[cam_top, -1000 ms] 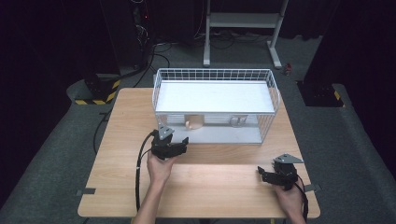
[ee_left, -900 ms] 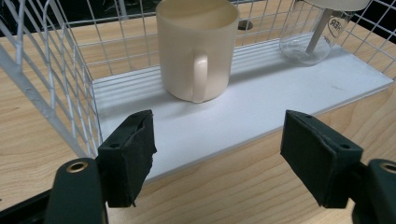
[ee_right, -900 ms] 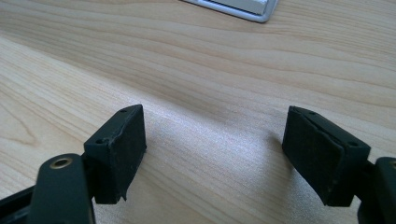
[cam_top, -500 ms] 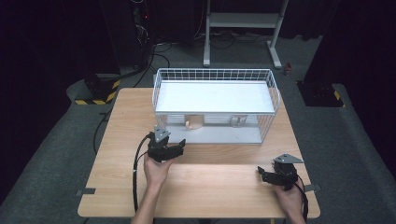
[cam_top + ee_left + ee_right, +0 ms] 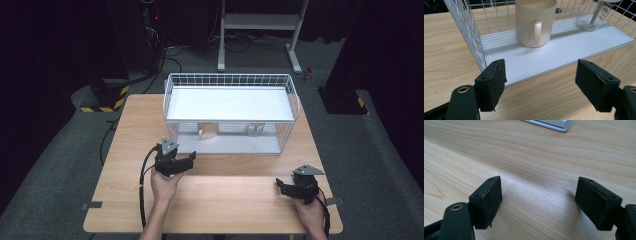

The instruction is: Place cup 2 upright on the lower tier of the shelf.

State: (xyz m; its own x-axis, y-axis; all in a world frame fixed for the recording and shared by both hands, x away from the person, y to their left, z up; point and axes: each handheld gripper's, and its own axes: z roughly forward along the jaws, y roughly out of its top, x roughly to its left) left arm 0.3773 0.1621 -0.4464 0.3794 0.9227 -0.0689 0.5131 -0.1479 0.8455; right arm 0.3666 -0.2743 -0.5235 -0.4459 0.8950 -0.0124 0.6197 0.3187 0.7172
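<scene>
A cream mug (image 5: 535,22) stands in the white wire rack (image 5: 469,30) straight ahead of the left gripper (image 5: 540,83), a clear glass (image 5: 590,16) beside it.

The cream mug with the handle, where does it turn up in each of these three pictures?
High view: the cream mug stands under the shelf of the wire basket, left of centre.
Left gripper view: the mug is at top centre, handle facing the camera.
Right gripper view: not in it.
Shared landmark: the basket's white base board.
</scene>
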